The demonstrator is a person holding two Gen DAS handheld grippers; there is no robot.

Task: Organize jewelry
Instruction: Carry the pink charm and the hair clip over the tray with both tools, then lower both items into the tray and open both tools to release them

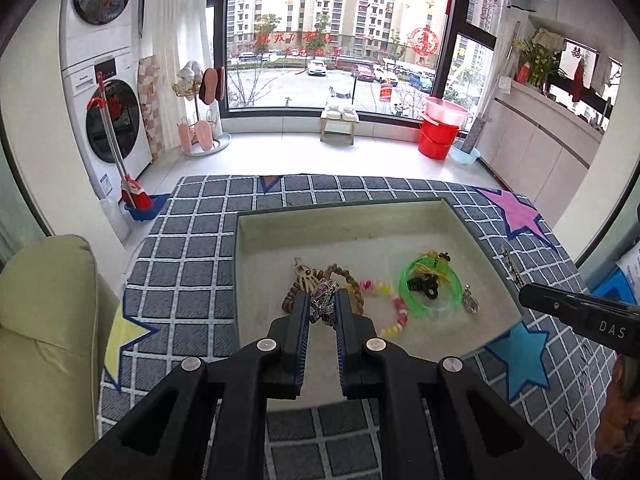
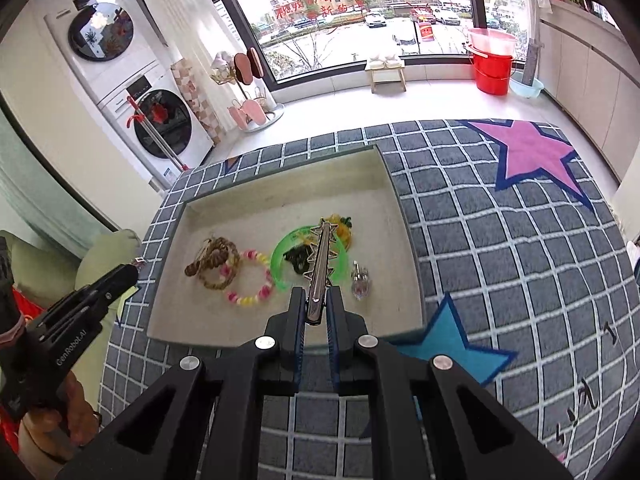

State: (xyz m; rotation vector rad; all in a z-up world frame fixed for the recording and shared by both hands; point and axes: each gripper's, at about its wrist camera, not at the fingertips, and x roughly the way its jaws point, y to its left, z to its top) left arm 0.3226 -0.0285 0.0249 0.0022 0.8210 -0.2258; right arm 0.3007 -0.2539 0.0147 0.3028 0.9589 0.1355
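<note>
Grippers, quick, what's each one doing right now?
left gripper: shut on a sparkly jewelry piece.
right gripper: shut on a silver star hair clip.

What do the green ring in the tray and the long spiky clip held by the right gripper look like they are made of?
The green ring looks like translucent plastic: light glows through its neon rim. The spiky clip, pinched in the right gripper, looks like polished metal: silvery, with bright mirror-like streaks along its bar. The tray seems matte and cream, with a slightly rough surface; its material stays unclear.

Both wrist cams sit close above the tray (image 1: 452, 216), angled down toward the window (image 1: 340, 32); the 2 views share tray and rug (image 2: 500, 240).
</note>
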